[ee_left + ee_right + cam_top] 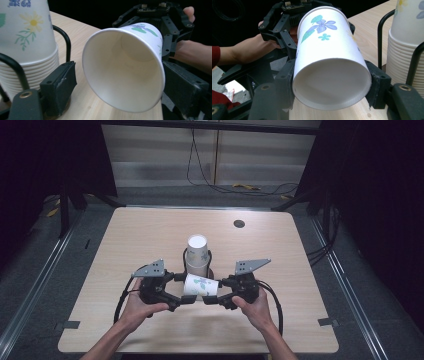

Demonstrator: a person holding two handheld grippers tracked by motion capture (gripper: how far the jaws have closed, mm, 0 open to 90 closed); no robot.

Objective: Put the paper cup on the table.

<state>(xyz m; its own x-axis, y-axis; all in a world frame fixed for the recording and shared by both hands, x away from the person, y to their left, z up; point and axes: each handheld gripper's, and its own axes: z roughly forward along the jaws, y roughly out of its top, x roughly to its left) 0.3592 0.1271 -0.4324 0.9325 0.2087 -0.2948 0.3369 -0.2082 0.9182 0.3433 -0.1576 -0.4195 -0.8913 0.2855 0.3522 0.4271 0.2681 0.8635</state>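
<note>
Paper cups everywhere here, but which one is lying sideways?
The single flowered cup held level between the two grippers, base in the right gripper. The others stand nested upside down in the stack in its black wire holder.

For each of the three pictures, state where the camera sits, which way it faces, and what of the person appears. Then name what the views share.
High view: above the person's side, facing forward and down at the table; both forearms, hands and grippers show.
Left gripper view: rides the left gripper, looking into the paper cup's open mouth; the other hand shows beyond.
Right gripper view: rides the right gripper, shut on the cup's base end; the other hand shows.
Shared: cup and cup stack.
</note>
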